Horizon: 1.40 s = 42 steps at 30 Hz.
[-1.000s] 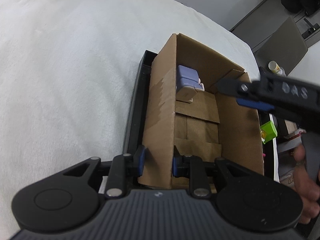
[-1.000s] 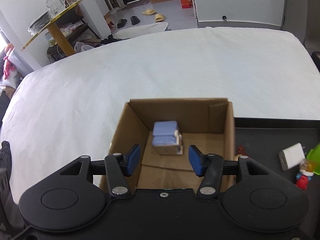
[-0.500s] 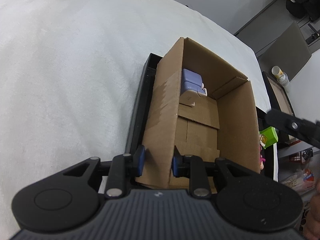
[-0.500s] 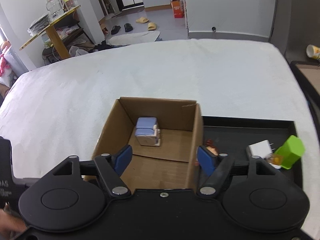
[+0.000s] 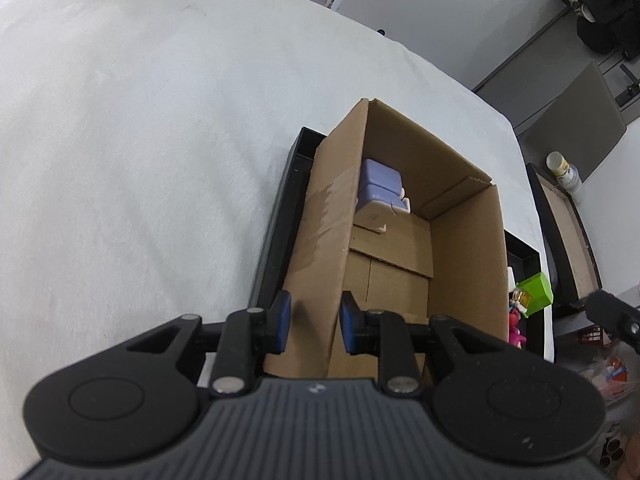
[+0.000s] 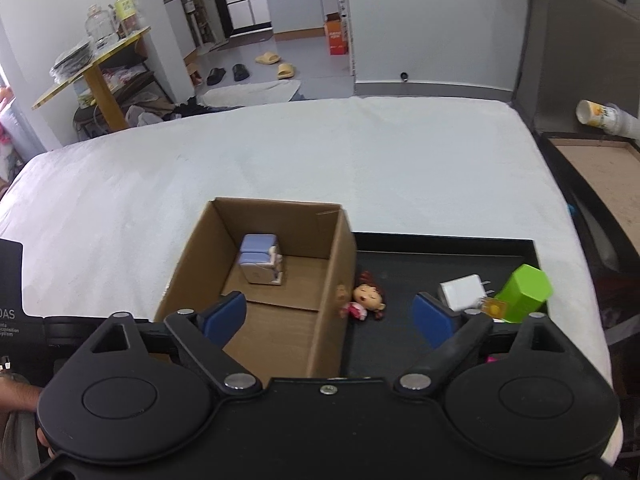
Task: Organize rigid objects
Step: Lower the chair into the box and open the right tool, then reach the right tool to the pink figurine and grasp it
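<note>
White bed (image 6: 360, 152) carries the black tray (image 6: 440, 246); cardboard box (image 6: 332, 272) stands at its left end, pinned by the left gripper (image 5: 312, 322) clamping its wall. Right gripper (image 6: 330, 312) is opening, empty, the blue-white adapter (image 6: 260, 258) dropped inside.

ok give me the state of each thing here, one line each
cardboard box: open-topped, upright, on the tray
blue-and-white block: inside the box, at its far end
left gripper: shut on the box's wall
right gripper: jaws opening, nothing gripped
doll figure: lying on the black tray
white charger: on the tray
green block: on the tray, tilted
</note>
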Each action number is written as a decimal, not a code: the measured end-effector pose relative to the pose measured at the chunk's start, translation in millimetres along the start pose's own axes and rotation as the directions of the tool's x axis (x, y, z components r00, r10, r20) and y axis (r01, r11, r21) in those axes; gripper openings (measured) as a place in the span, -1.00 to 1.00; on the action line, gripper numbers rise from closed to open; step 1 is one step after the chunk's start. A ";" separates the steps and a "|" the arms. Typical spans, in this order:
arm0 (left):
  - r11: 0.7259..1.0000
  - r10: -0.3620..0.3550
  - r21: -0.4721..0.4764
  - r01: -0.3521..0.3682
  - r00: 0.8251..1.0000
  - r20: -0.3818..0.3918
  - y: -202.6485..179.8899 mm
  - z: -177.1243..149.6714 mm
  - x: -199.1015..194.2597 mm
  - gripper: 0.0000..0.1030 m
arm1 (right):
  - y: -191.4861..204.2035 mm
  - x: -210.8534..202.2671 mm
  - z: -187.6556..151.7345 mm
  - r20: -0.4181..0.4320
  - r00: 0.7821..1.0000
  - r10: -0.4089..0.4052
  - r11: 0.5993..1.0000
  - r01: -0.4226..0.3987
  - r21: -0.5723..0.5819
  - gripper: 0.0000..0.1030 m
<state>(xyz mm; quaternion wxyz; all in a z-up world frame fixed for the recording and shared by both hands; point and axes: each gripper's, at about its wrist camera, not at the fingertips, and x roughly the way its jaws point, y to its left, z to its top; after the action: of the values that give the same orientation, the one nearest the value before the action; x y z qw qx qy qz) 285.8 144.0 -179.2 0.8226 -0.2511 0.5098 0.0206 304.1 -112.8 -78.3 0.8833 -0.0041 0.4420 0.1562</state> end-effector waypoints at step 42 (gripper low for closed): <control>0.993 0.110 0.043 -0.110 0.994 0.003 -13.7 -7.4 13.4 -0.56 | -101.7 50.1 -80.1 -0.048 0.998 -0.043 0.985 0.051 0.167 0.77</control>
<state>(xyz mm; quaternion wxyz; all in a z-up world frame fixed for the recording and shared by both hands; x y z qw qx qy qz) 290.1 125.9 -187.8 0.8257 -0.2049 0.5228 0.0552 298.2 -207.6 -179.6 0.8740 0.0567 0.4728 0.0974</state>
